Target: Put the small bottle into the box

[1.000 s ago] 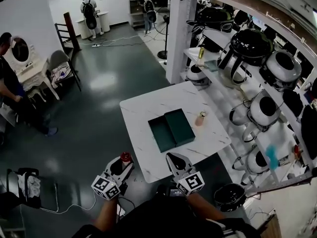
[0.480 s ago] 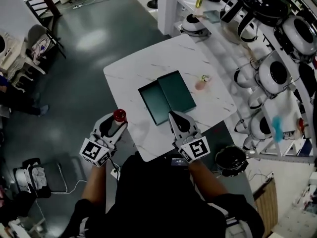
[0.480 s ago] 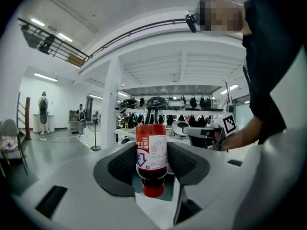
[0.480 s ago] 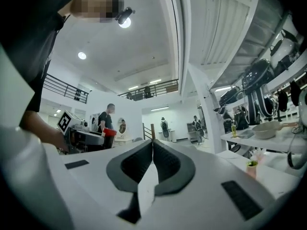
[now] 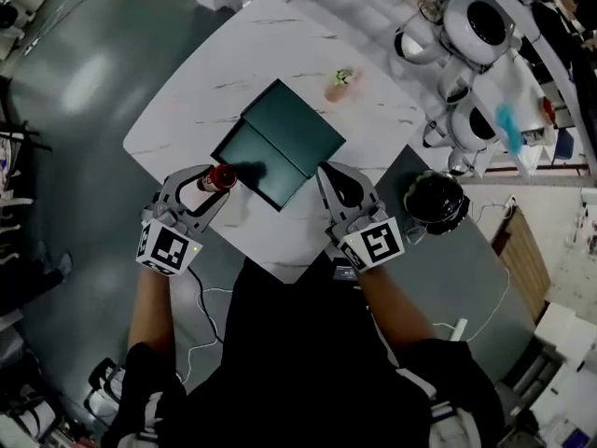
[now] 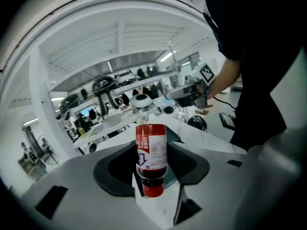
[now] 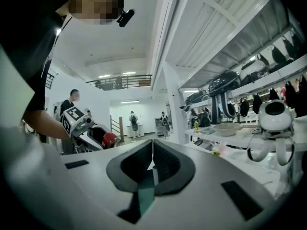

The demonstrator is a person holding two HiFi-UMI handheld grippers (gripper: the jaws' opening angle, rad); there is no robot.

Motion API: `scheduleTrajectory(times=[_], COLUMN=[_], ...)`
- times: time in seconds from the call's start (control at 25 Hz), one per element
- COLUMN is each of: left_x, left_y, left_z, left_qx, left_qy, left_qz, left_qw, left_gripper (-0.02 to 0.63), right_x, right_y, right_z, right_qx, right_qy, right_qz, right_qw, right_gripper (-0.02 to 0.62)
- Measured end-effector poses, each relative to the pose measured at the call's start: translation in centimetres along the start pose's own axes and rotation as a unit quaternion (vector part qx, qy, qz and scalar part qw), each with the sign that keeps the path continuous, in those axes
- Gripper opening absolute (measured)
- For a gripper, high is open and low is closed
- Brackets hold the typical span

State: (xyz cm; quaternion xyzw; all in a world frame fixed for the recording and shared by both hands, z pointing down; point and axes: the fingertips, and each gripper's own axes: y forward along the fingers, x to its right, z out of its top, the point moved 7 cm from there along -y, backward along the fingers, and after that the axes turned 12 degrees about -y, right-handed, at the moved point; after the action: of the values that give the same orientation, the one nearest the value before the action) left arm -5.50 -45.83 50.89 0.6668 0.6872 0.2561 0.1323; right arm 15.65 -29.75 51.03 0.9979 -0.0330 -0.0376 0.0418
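- One white marbled counter (image 5: pixel 280 54) is seen whole only in the head view; each tool's own view shows just a strip of it.
- Two halves of the open dark green box (image 5: pixel 280 143) lie side by side on it. The right gripper view catches only a sliver of the box (image 7: pixel 146 195) below its jaws.
- The right tool (image 5: pixel 336 174) hangs at the counter's near edge, just beside the box's right corner. Its own view shows the jaws pressed together with nothing between them.
- The left tool (image 5: pixel 213 177) hovers at the box's left edge. Its own view shows the jaws wide and clamped on the small bottle (image 6: pixel 150 152).
- From the head view the bottle is only a red blob, outside the box. The left gripper view adds its red label, dark contents and a cap pointing toward the camera.
- A small pink thing (image 5: pixel 340 82) sits beyond the box, well apart from both tools.
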Motion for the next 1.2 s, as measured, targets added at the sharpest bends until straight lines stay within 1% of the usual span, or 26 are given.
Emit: scheduleTrajectory(times=[0.04, 0.08, 0.16, 0.24, 0.28, 0.36, 0.48, 0.56, 0.72, 0.84, 0.92, 1.12, 1.2], left_x=[-0.3, -0.6, -1.2, -1.5, -1.4, -0.8, 0.0, 0.6, 1.7, 2.4, 2.7, 3.4, 3.7], left_y=[1.1, 2.3, 4.5, 6.5, 7.5, 9.4, 12.0, 13.4, 15.7, 17.0, 17.7, 18.5, 18.9], left_z=[-0.2, -0.3, -0.6, -0.9, -1.2, -1.9, -3.3, -4.1, -5.6, -6.3, -6.5, -7.3, -7.7], left_qx=[-0.011, -0.021, -0.041, -0.06, -0.069, -0.089, -0.122, -0.149, -0.209, -0.245, -0.261, -0.29, -0.299], left_qy=[0.03, 0.061, 0.114, 0.153, 0.171, 0.21, 0.26, 0.277, 0.302, 0.315, 0.324, 0.333, 0.337], left_qz=[-0.034, -0.064, -0.103, -0.138, -0.16, -0.207, -0.254, -0.28, -0.329, -0.351, -0.356, -0.369, -0.373], left_qw=[0.9989, 0.9959, 0.9873, 0.9767, 0.9696, 0.9514, 0.9237, 0.9068, 0.87, 0.847, 0.8369, 0.8174, 0.8112], left_gripper=[0.216, 0.216, 0.216, 0.216, 0.216, 0.216, 0.216, 0.216, 0.216, 0.216, 0.216, 0.216, 0.216], right_x=[-0.4, -0.7, -0.9, -0.9, -1.1, -1.9, -2.8, -3.2, -3.6, -3.7, -3.8, -3.9, -3.8], right_y=[-0.5, -1.0, -1.1, -1.1, -1.5, -2.6, -3.6, -4.5, -6.3, -7.5, -8.1, -8.5, -8.5], right_z=[0.1, 0.1, -0.1, -0.6, -0.9, -1.5, -2.1, -2.3, -2.6, -2.8, -3.0, -3.2, -3.2], right_qx=[-0.009, -0.016, -0.024, -0.03, -0.036, -0.05, -0.062, -0.067, -0.077, -0.081, -0.085, -0.088, -0.087], right_qy=[0.003, 0.005, 0.003, 0.004, 0.008, 0.017, 0.019, 0.022, 0.03, 0.035, 0.039, 0.045, 0.044], right_qz=[-0.025, -0.046, -0.072, -0.091, -0.105, -0.135, -0.16, -0.174, -0.207, -0.226, -0.234, -0.247, -0.25], right_qw=[1.0, 0.999, 0.997, 0.995, 0.994, 0.989, 0.985, 0.982, 0.975, 0.97, 0.968, 0.964, 0.963], right_gripper=[0.032, 0.032, 0.032, 0.032, 0.032, 0.032, 0.032, 0.032, 0.032, 0.032, 0.032, 0.032, 0.032])
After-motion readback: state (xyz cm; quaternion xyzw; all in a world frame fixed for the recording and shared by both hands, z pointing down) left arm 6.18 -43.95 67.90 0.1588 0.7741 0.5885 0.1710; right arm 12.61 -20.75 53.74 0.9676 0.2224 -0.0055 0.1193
